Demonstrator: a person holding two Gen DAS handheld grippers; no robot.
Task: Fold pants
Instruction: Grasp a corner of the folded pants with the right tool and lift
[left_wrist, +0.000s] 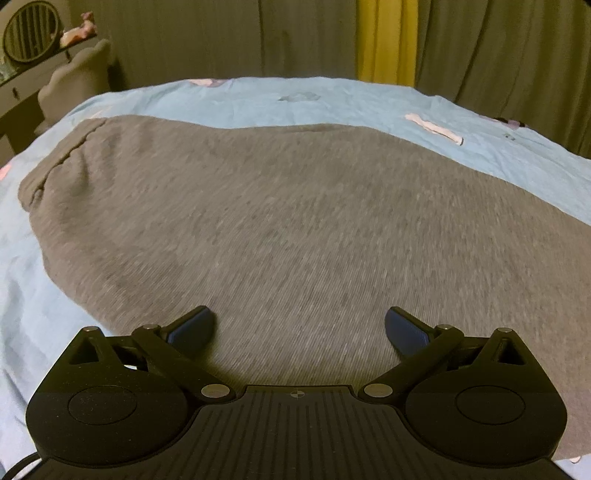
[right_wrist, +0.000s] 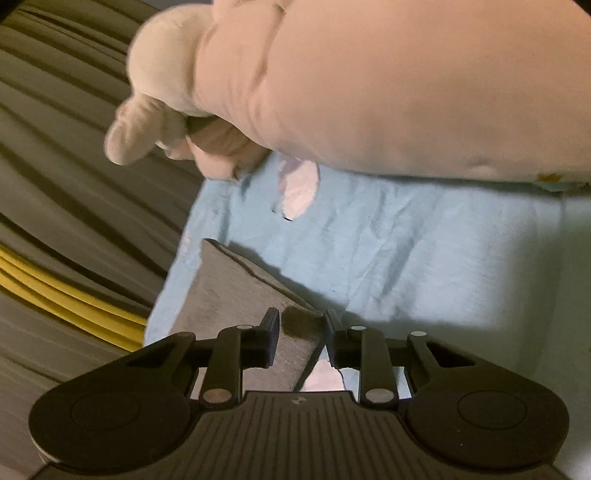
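Note:
The grey pants (left_wrist: 280, 221) lie spread flat on a light blue bed sheet (left_wrist: 332, 99) and fill most of the left wrist view. My left gripper (left_wrist: 299, 326) is open, just above the cloth near its front edge, and holds nothing. My right gripper (right_wrist: 302, 328) is shut on an end of the grey pants (right_wrist: 229, 291), and the cloth bunches between the fingers, lifted off the sheet (right_wrist: 424, 251). Which end it is cannot be told.
A big pale plush toy (right_wrist: 369, 81) lies on the bed just beyond the right gripper. Dark curtains with a yellow strip (left_wrist: 384, 40) hang behind the bed. A side table with a round mirror (left_wrist: 31, 31) stands at the far left.

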